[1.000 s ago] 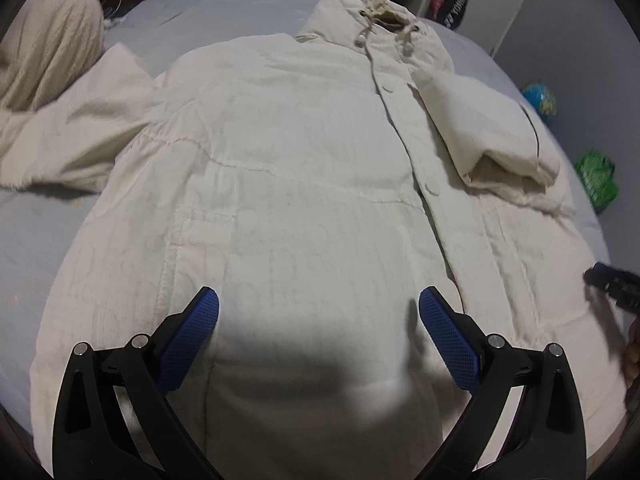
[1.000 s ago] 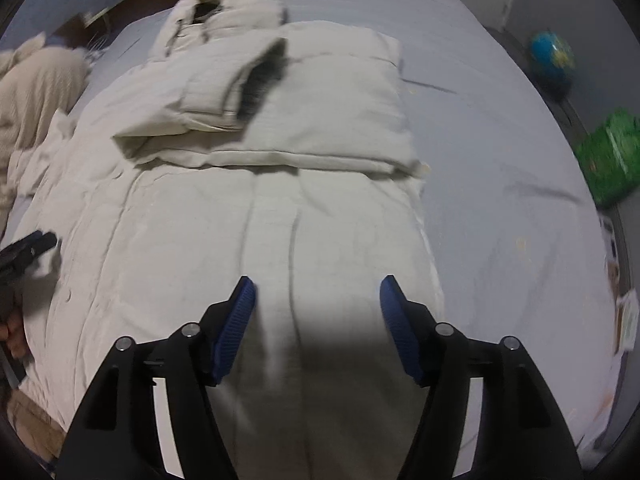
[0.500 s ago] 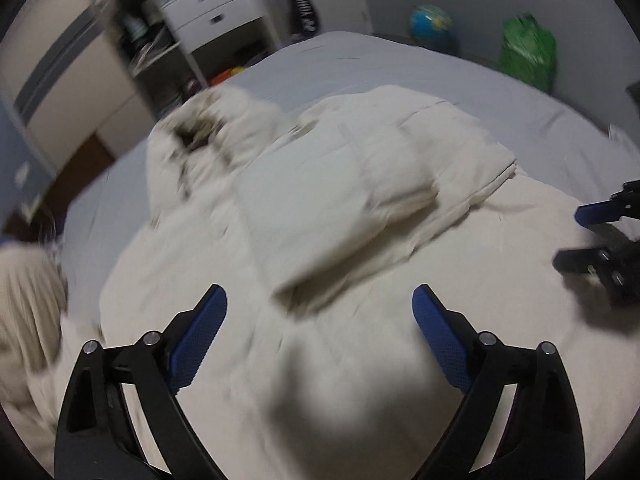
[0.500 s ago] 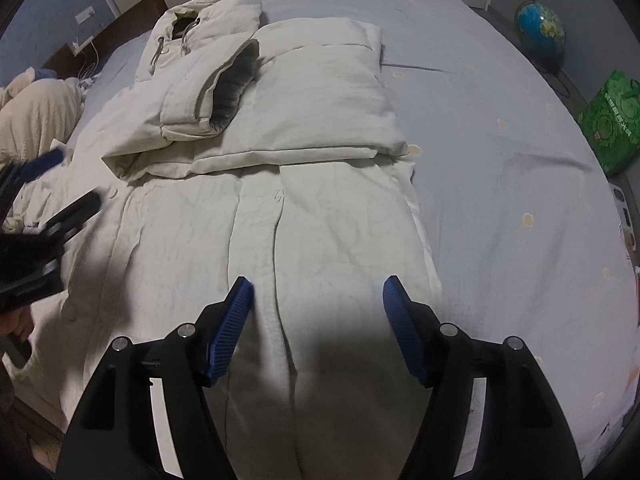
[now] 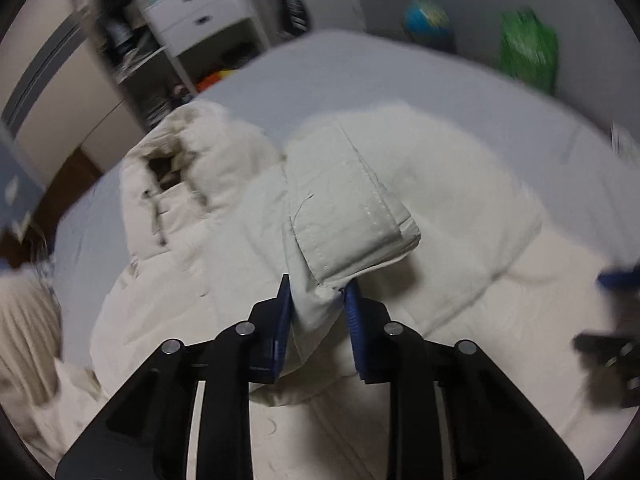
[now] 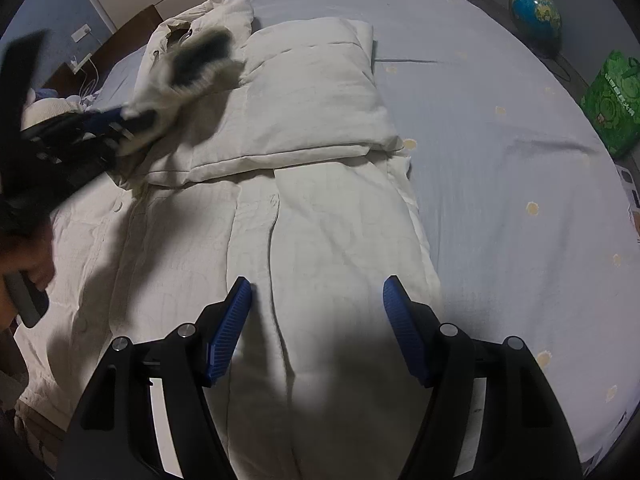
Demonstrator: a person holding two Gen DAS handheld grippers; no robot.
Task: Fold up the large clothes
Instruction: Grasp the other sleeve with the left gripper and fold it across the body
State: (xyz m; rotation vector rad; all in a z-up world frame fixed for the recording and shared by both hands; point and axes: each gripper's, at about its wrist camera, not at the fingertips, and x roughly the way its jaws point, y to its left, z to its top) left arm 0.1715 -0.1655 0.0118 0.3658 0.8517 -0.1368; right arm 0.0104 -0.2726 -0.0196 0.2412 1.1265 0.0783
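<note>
Jaws of left gripper clamp sleeve; globe beyond bed.

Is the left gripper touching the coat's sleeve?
Touching. In the left wrist view the left gripper pinches the sleeve cuff cloth between both blue fingers.
</note>
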